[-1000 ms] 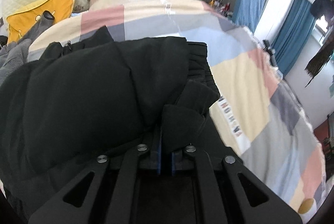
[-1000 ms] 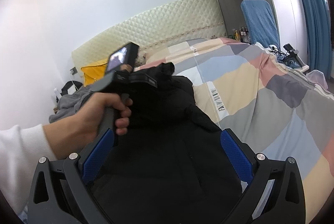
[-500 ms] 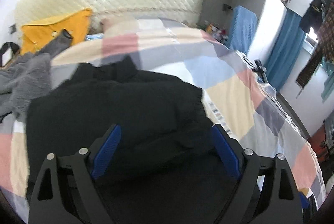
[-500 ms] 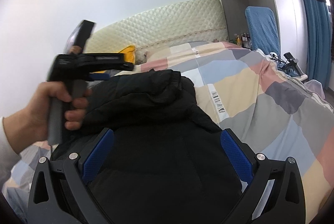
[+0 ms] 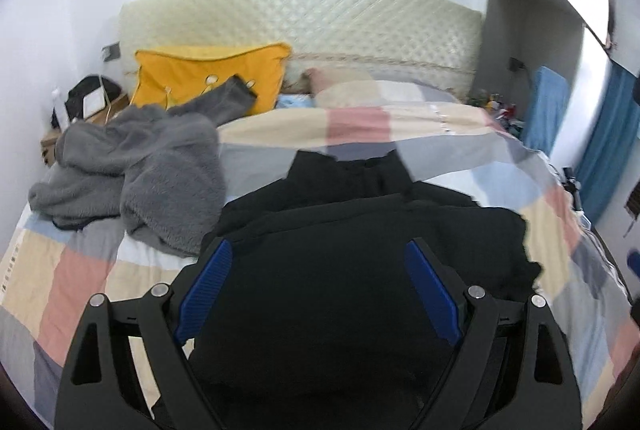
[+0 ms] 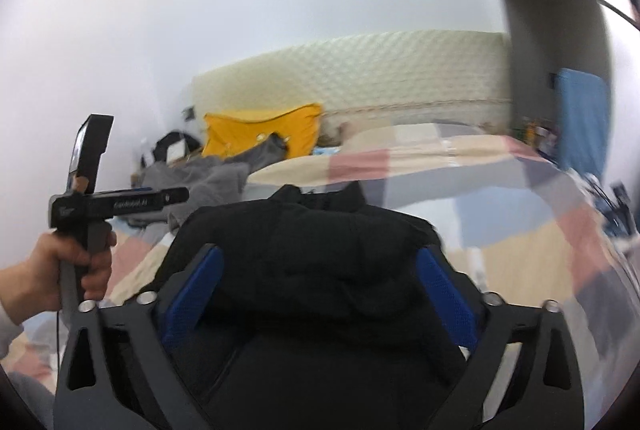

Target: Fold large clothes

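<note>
A black padded jacket [image 5: 380,230] lies folded in a bulky heap on the patchwork quilt [image 5: 360,125]. My left gripper [image 5: 319,250] hovers over its near part, open, the blue pads wide apart and clear of the cloth. In the right wrist view the same jacket [image 6: 312,230] fills the lower middle. My right gripper [image 6: 320,256] is above it with its jaws closing, the pads not touching the fabric. A hand [image 6: 72,270] at the left edge of that view holds the left gripper's handle.
A crumpled grey fleece garment [image 5: 152,165] lies on the bed left of the jacket. A yellow pillow [image 5: 208,77] leans on the quilted headboard [image 5: 304,17]. A nightstand with clutter [image 5: 88,105] stands far left. Blue curtains [image 5: 608,133] hang on the right.
My left gripper let go of the black jacket's fold, opened wide and drew back and up. My right gripper also pulled back, and its jaws narrowed slightly.
</note>
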The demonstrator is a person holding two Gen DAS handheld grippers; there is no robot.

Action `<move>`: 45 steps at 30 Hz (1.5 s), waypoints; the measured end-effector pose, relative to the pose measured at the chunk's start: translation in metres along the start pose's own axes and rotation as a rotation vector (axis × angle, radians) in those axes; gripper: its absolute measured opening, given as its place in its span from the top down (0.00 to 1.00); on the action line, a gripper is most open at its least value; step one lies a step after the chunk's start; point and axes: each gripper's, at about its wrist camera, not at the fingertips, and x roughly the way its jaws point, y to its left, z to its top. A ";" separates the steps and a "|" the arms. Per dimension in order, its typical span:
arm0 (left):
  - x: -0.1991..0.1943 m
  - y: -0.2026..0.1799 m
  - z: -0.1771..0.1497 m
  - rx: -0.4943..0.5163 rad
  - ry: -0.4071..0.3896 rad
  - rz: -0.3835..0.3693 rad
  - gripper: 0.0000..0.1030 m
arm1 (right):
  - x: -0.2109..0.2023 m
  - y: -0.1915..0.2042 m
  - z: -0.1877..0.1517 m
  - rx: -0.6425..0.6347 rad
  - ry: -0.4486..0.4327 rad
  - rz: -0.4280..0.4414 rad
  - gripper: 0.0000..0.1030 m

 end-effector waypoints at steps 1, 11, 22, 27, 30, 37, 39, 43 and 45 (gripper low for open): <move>0.011 0.004 -0.002 -0.007 0.013 0.007 0.14 | 0.019 0.003 0.005 -0.015 0.022 -0.001 0.17; 0.091 0.008 -0.031 0.025 0.095 0.021 0.13 | 0.180 -0.012 0.002 0.046 0.228 -0.022 0.25; 0.134 0.013 -0.049 -0.014 0.132 -0.015 0.09 | 0.221 -0.029 -0.048 0.050 0.235 -0.009 0.23; 0.126 0.010 -0.051 0.008 0.119 0.005 0.09 | 0.226 -0.025 -0.053 0.039 0.271 -0.020 0.22; 0.111 0.010 -0.051 0.045 0.101 0.028 0.09 | 0.213 -0.028 -0.050 0.048 0.290 0.005 0.23; 0.057 0.026 -0.054 0.032 0.084 0.051 0.09 | 0.148 -0.050 -0.043 0.120 0.247 0.072 0.22; 0.040 0.036 -0.059 0.012 0.096 0.060 0.09 | 0.125 -0.060 -0.044 0.155 0.229 0.067 0.22; 0.015 0.059 -0.077 -0.032 0.140 0.046 0.09 | 0.089 -0.087 -0.048 0.241 0.209 0.048 0.22; 0.007 0.071 -0.090 -0.060 0.153 0.070 0.09 | 0.078 -0.103 -0.051 0.299 0.209 0.034 0.22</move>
